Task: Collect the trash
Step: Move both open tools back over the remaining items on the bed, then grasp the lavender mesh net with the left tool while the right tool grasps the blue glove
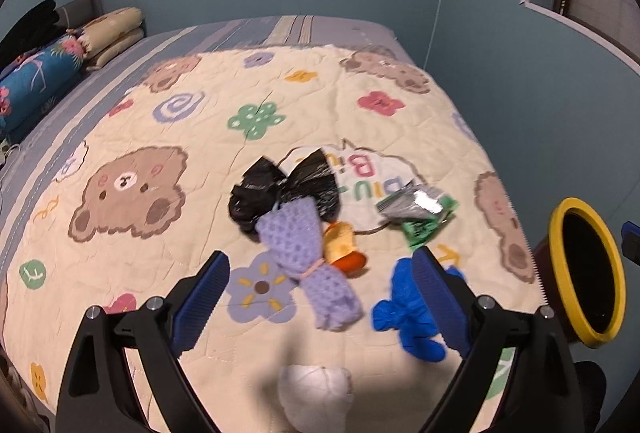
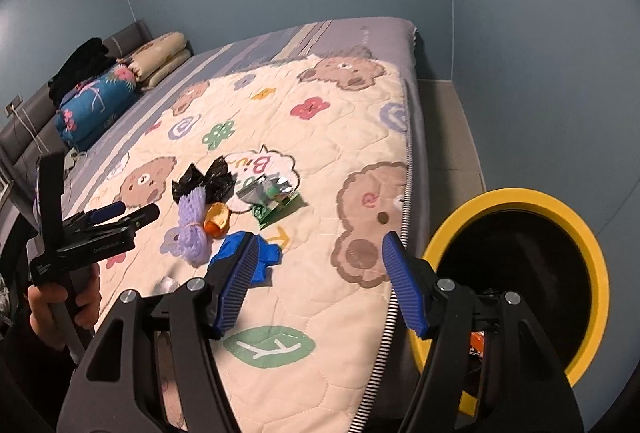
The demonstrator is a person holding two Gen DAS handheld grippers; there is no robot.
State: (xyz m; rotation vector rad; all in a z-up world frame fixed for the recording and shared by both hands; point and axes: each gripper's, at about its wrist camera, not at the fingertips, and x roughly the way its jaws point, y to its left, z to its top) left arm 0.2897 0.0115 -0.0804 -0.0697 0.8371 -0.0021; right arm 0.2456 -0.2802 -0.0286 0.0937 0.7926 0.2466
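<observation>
Currently approach step: both hand-held grippers, left [image 1: 320,297] and right [image 2: 316,281], wide, empty; next, close on blue wad [image 1: 408,317], then yellow-rimmed bin [image 2: 516,273].

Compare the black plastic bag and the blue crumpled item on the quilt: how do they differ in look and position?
The black plastic bag is glossy and spread like a bow; the blue crumpled item is matte and bunched into lumps. The black plastic bag lies farther up the quilt, partly under the purple knit piece; the blue crumpled item lies nearer the edge beside the yellow-rimmed bin. Both rest loose on the quilt, with no tool holding them.
</observation>
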